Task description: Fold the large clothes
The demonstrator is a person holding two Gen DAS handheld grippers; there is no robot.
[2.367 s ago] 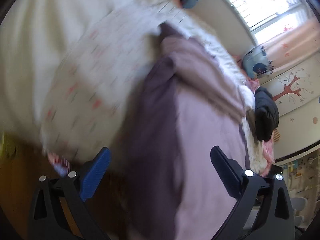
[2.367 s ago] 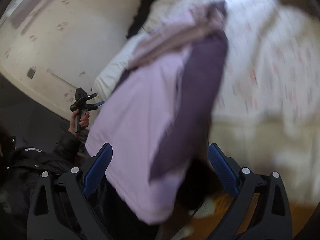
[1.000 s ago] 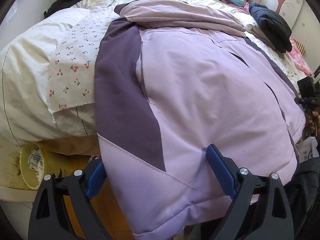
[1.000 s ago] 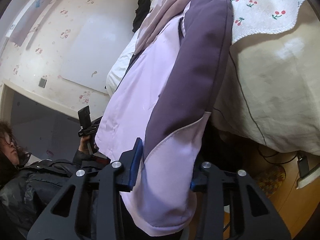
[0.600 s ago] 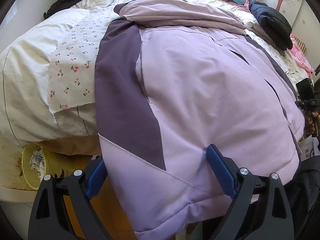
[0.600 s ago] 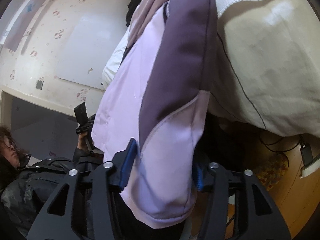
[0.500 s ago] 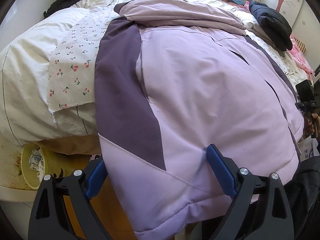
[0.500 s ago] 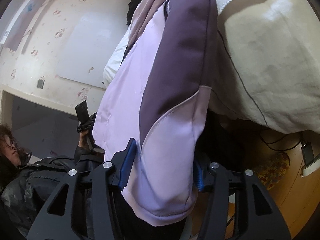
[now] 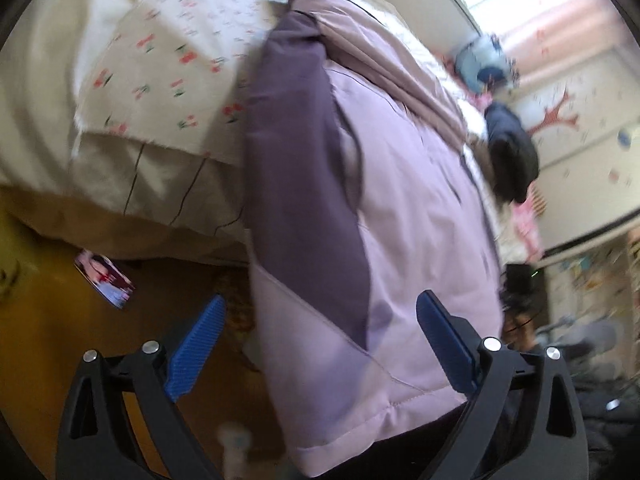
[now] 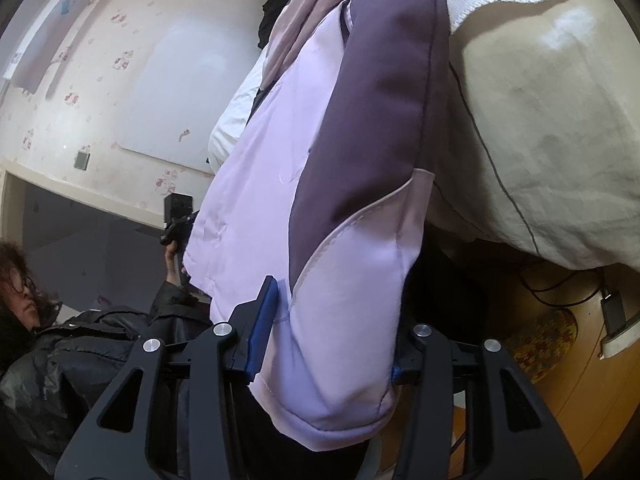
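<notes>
The left gripper (image 9: 320,332) has swung aside, fingers apart; the right gripper's (image 10: 332,340) fingers are closing around the jacket (image 10: 344,280) hem.

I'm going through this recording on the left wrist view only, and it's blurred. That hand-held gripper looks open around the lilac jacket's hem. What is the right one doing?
Observer: The right hand-held gripper has the lower corner of the lilac jacket between its jaws, which are closing.
Operator: Which part of the corner?
Observer: The pale panel just below the dark purple side panel, hanging off the cream duvet.
Operator: Anything underneath that could snag?
Observer: A black cable runs to a dark adapter by the bed, apart from the jacket.
</notes>
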